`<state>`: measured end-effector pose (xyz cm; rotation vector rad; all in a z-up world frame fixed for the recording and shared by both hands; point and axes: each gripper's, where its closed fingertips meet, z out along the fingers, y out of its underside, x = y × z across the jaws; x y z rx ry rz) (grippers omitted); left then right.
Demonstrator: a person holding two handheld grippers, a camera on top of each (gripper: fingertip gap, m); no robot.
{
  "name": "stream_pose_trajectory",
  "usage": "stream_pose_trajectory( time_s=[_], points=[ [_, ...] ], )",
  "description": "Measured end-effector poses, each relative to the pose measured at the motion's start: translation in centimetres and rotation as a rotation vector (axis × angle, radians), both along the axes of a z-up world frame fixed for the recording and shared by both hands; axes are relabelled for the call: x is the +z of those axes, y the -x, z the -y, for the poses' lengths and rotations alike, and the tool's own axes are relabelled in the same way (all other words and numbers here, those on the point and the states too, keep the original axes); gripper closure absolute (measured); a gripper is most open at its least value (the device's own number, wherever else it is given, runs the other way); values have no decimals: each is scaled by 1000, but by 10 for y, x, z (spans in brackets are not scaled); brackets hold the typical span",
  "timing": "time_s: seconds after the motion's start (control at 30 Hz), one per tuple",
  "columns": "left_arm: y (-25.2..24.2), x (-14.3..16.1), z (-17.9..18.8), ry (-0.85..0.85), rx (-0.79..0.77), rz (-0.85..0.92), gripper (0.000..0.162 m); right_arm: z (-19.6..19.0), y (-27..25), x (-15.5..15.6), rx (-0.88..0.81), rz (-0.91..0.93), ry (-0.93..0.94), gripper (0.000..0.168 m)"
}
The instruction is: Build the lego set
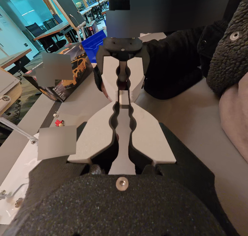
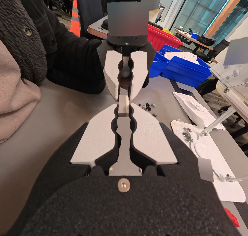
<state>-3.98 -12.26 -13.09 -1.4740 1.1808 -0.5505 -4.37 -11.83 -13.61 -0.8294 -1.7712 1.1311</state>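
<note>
We're over the grey surface (image 1: 174,122), and the two tools meet nose to nose at centre frame. Our left tool (image 1: 124,106) and right tool (image 2: 123,112) both clench the same white brick (image 2: 123,106), one at each end. The set's box (image 1: 64,74) sits upper left in the left view; small dark pieces (image 2: 147,106) lie right of centre in the right view. Twist unevenly here and, we reckon, the brick pops free.

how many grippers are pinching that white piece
2. The left gripper and the right gripper meet tip to tip over the grey table, each clamped on one end of the white piece. No others are in view.
</note>
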Motion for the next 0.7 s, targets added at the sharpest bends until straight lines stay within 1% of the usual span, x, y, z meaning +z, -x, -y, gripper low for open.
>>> stream_pose_trajectory(
  time_s=[0.1, 0.17, 0.33, 0.4, 0.53, 0.67, 0.7],
  points=[
    [3, -5, -2, -1, 7, -22, 148, -4, -1, -4, -19, 12, -38, 154],
    [6, -4, -2, 6, 4, -16, 148, -4, -2, 0, -12, -6, -26, 155],
    [6, -5, -2, -15, 7, -34, 148, -4, -2, -1, -23, 2, -89, 155],
    [7, -3, -1, -55, 9, -46, 148, -4, -1, 1, -46, -19, -162, 155],
    [6, 8, 0, -214, 30, -53, 148, -4, -2, 11, -81, -85, -278, 155],
    [4, 12, -2, -247, 67, -59, 147, -5, -4, 15, -91, -101, -305, 155],
    [4, 9, -4, -226, 83, -73, 143, -5, -4, 14, -89, -98, -299, 155]
  ],
)
